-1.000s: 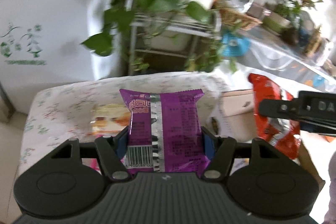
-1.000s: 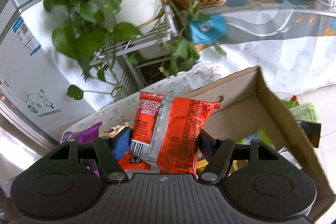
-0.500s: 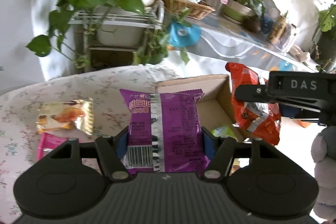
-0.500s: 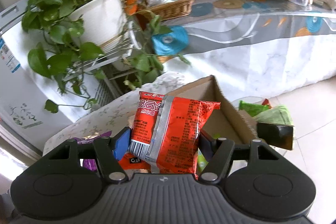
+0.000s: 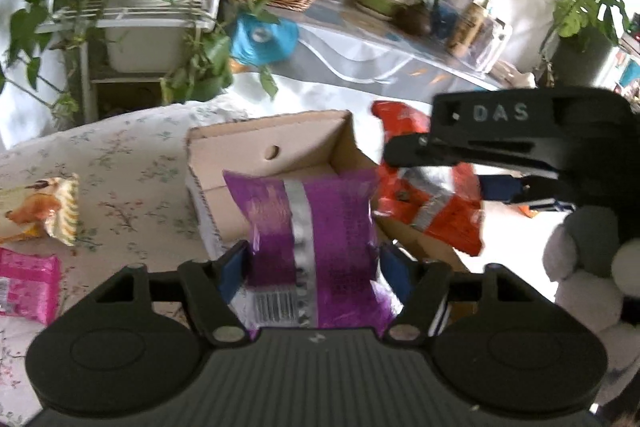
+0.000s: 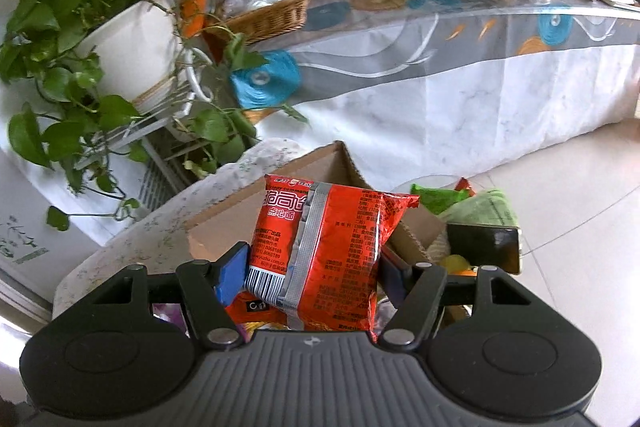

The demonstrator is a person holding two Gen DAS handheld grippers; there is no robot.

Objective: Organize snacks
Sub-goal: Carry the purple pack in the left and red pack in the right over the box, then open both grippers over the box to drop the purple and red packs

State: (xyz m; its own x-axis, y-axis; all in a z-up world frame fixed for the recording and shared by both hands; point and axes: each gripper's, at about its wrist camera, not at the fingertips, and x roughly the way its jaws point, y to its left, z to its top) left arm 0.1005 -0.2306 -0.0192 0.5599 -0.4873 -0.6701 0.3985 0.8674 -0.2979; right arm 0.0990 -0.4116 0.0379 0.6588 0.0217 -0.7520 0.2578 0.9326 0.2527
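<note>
My left gripper (image 5: 314,263) is shut on a purple snack packet (image 5: 312,239) and holds it over the near edge of an open cardboard box (image 5: 256,139). My right gripper (image 6: 312,267) is shut on a red snack packet (image 6: 328,251), held above the same box (image 6: 224,219). In the left wrist view the right gripper (image 5: 500,143) and its red packet (image 5: 432,199) hang over the box's right side. A yellow packet (image 5: 44,211) and a pink packet (image 5: 28,283) lie on the floral tablecloth (image 5: 132,163) to the left.
A plant stand with leafy pots (image 5: 132,19) stands behind the table. A long counter (image 6: 460,39) with a wicker basket (image 6: 268,15), pots and jars runs behind. Green packets (image 6: 472,203) lie to the right of the box. A grey plush (image 5: 580,259) is at right.
Both grippers have moved right and forward over the box, each still holding its packet. The purple packet is now blurred and sits lower between the left fingers.
</note>
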